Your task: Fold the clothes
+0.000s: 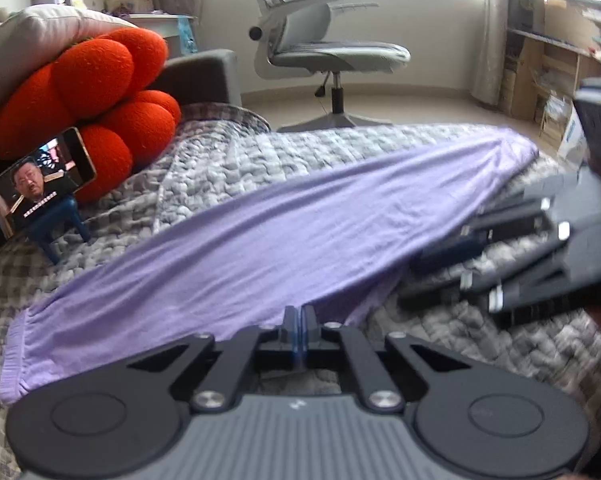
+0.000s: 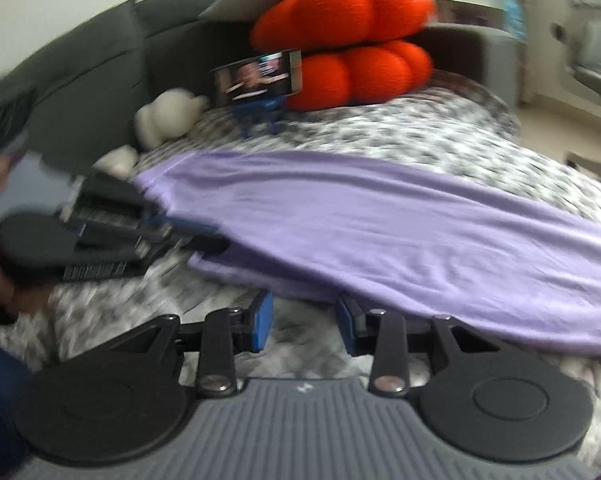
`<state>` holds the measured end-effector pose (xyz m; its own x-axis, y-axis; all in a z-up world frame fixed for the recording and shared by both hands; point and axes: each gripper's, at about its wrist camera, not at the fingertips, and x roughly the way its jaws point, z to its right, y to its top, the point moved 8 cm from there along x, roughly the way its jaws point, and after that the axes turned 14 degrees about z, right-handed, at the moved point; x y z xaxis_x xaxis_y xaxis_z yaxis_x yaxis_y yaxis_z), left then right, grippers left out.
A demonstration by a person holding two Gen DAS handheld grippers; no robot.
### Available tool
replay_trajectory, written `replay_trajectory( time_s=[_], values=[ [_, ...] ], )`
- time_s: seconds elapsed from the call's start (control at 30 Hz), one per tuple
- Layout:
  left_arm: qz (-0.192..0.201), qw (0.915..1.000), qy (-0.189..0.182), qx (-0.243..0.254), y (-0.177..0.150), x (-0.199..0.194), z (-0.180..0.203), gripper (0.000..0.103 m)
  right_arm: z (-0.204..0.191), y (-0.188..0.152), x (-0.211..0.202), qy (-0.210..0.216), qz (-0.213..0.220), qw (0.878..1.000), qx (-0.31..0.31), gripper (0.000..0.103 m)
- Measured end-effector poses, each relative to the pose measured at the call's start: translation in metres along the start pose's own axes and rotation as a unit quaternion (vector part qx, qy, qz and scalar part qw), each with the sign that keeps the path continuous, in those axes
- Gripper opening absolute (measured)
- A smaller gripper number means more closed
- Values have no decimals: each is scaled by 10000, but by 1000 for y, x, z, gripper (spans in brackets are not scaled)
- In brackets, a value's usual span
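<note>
Right now your left gripper [image 1: 299, 314] is pinched onto the near edge of the long lilac jersey garment [image 1: 284, 224] stretched left-to-right across the grey quilted cover [image 1: 228, 160], while your right gripper [image 2: 304, 322] gapes empty beside that same hem.
</note>
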<state>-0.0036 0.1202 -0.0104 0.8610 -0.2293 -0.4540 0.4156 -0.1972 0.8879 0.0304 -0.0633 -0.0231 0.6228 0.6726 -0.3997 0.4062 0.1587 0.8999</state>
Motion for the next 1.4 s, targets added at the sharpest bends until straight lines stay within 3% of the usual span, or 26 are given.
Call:
replay_trajectory(
  time_s=[0.13, 0.43, 0.53, 0.6, 0.63, 0.67, 0.7, 0.73, 0.77, 1.07, 1.13, 1.2, 1.23, 1.27, 1.33, 1.4],
  values=[
    [55, 10000, 49, -29, 6, -3, -3, 1, -11, 9, 13, 166, -71, 9980, -612, 39],
    [137, 9998, 84, -98, 15, -10, -7, 1, 7, 14, 29, 394, -575, 9896, -1257, 44],
    [189, 9997, 70, -131, 19, -13, -8, 1, 12, 11, 28, 423, -662, 9871, -1398, 58],
    [202, 9997, 70, -143, 21, -14, -8, 1, 16, 10, 27, 363, -702, 9869, -1406, 61],
    [197, 9997, 81, -136, 21, -13, -8, 1, 18, 10, 27, 347, -730, 9872, -1378, 59],
    [192, 9997, 94, -128, 21, -13, -9, 1, 20, 10, 27, 342, -753, 9876, -1337, 45],
    [188, 9997, 106, -119, 21, -13, -9, 1, 20, 9, 25, 378, -754, 9886, -1245, 37],
    [188, 9997, 112, -110, 22, -13, -9, 1, 21, 10, 23, 362, -755, 9887, -1243, 17],
    [186, 9997, 117, -99, 21, -13, -9, 1, 21, 9, 20, 307, -762, 9883, -1286, 7],
    [81, 9999, 145, 42, 13, -12, -3, 1, 19, -4, -2, 130, -587, 9920, -1112, 5],
    [74, 9998, 154, 38, 13, -13, -3, 1, 23, -2, -1, 65, -520, 9929, -1069, 9],
    [77, 9998, 155, 44, 13, -15, -2, 1, 28, -1, 0, -32, -468, 9929, -1093, 24],
    [74, 9998, 158, 55, 13, -16, -2, 1, 32, 0, 0, -100, -456, 9927, -1111, 41],
    [69, 9998, 160, 66, 13, -16, -2, 1, 37, 0, 0, -168, -445, 9924, -1135, 50],
    [56, 9998, 168, 82, 12, -16, -3, 1, 49, 0, -2, -185, -466, 9933, -1042, 55],
    [45, 9998, 160, 80, 12, -15, -3, 1, 62, -1, -7, -149, -508, 9948, -870, 53]
  ],
)
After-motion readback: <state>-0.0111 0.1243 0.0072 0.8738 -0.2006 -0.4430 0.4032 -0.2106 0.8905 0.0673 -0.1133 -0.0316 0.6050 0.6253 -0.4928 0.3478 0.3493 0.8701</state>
